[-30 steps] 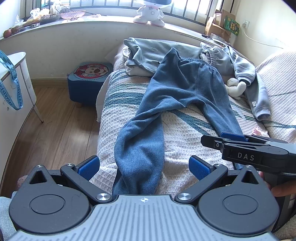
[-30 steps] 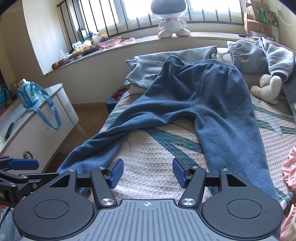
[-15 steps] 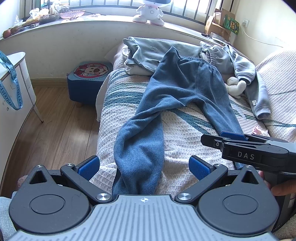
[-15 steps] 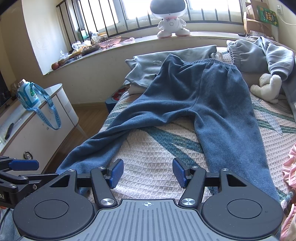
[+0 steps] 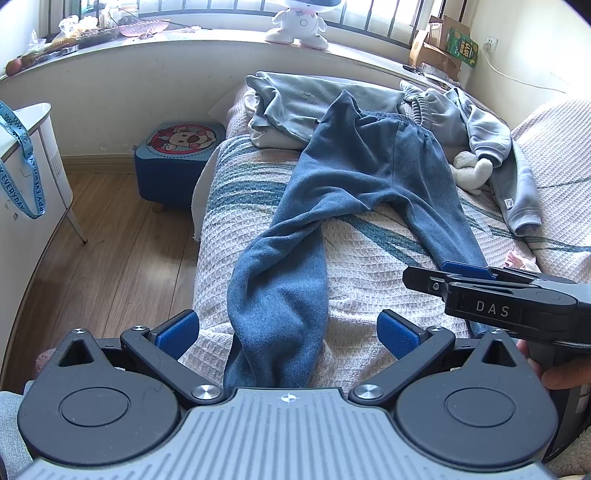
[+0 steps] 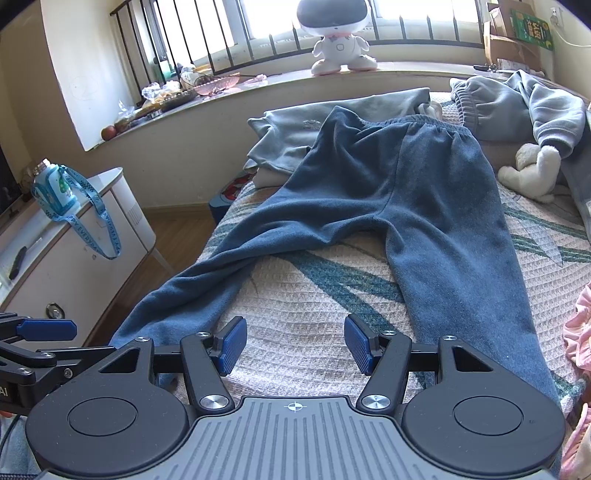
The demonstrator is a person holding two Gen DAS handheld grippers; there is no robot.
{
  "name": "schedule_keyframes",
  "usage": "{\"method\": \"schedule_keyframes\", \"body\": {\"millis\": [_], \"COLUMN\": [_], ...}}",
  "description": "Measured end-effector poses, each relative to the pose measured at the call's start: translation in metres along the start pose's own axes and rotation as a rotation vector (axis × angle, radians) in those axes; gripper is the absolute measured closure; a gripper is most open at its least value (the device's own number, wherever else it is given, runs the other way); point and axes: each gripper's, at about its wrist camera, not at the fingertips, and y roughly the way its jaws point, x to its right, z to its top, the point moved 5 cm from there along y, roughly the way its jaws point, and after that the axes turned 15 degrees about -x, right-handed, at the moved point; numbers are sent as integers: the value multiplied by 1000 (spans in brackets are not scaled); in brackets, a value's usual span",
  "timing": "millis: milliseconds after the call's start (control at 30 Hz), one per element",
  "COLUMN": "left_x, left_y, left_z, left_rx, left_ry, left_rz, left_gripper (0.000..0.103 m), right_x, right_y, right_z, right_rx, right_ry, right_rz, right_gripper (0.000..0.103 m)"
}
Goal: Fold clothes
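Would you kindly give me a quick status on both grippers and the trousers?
Left gripper open over one trouser leg; right gripper open over bare bedspread. Blue trousers spread flat, unfolded. Grey clothes under the waistband, plush toy alongside.

The cuffs of the blue trousers (image 5: 373,177) are hidden: in the left wrist view one leg end drops behind the left gripper (image 5: 288,330), and the other passes behind the right gripper (image 5: 465,273). In the right wrist view the right gripper's (image 6: 295,345) body covers the near edge of the bed (image 6: 306,295). A pink cloth (image 6: 578,332) at the bed's right edge is cut off by the picture. The toy robot's (image 5: 301,22) head is cropped at the top. A grey top (image 6: 332,122) lies partly under the trousers' waistband.
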Motion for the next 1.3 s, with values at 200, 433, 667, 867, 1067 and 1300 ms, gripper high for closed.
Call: {"method": "schedule_keyframes", "body": {"millis": [200,433,667,867,1067,1300], "left_x": [0,1,2,4,3,3], "left_y": [0,-1,0,1,2,2], "left_z": [0,0,0,-1,-1,-1], "left_rx": [-1,0,-4,-10,-12,-10], "left_ry": [1,3,7,22,20,21], "left_rz": [1,2,10,23,28,28], "left_gripper": [0,0,0,0,0,0], "right_x": [0,1,2,2,2,2], "right_y": [0,0,0,1,1,1], "right_z": [0,-1,-1,-2,-2,-2], "right_rx": [1,2,3,0,0,-2], "right_ry": [3,5,7,6,5,2], "right_rz": [1,2,2,3,3,0], "right_gripper": [44,44,44,44,44,44]}}
